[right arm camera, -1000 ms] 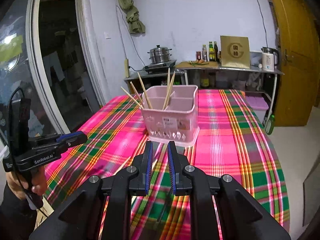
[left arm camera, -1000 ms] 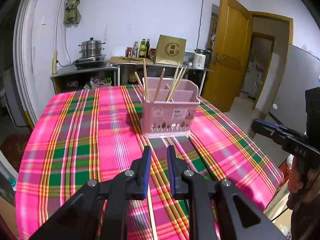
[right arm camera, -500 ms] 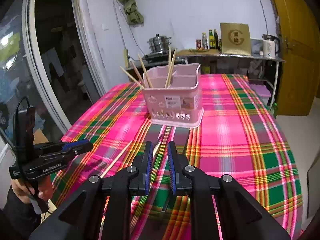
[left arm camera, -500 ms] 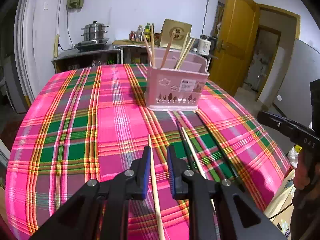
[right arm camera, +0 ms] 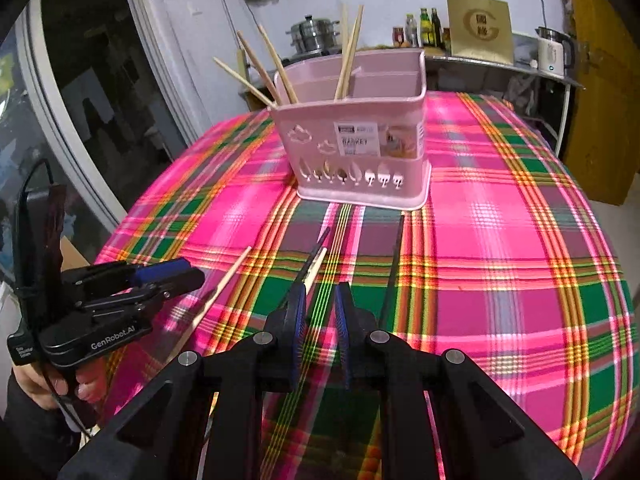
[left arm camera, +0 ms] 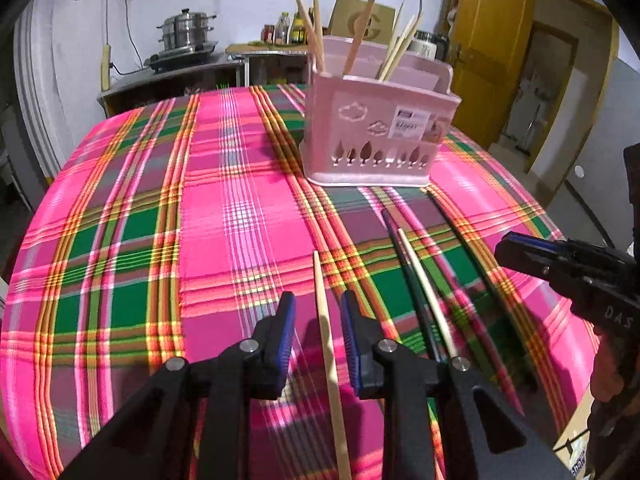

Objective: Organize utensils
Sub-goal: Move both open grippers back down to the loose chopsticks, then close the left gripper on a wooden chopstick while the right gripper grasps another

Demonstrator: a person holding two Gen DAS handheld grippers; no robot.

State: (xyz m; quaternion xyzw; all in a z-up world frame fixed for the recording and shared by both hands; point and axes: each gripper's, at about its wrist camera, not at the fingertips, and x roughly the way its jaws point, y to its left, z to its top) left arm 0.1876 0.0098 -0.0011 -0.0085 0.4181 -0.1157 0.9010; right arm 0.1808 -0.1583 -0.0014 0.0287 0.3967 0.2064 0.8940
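Left hand-held gripper (left arm camera: 317,334) low over the plaid bench (left arm camera: 120,240), jaws opening, one pale chopstick (left arm camera: 326,332) lying between them untouched. Right hand-held gripper (right arm camera: 320,320) narrow, gripping nothing. Farther back, pink holder (right arm camera: 356,148) with upright chopsticks.

You've got a pink caddy (left arm camera: 376,128) | pink-green plaid tablecloth (left arm camera: 224,216) | pale wooden chopstick (left arm camera: 326,332) | black chopstick (right arm camera: 394,264) | blue pads (left arm camera: 286,332).

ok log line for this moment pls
left gripper: opening, astride wooden chopstick, not gripping | right gripper: empty | pink holder: five chopsticks in
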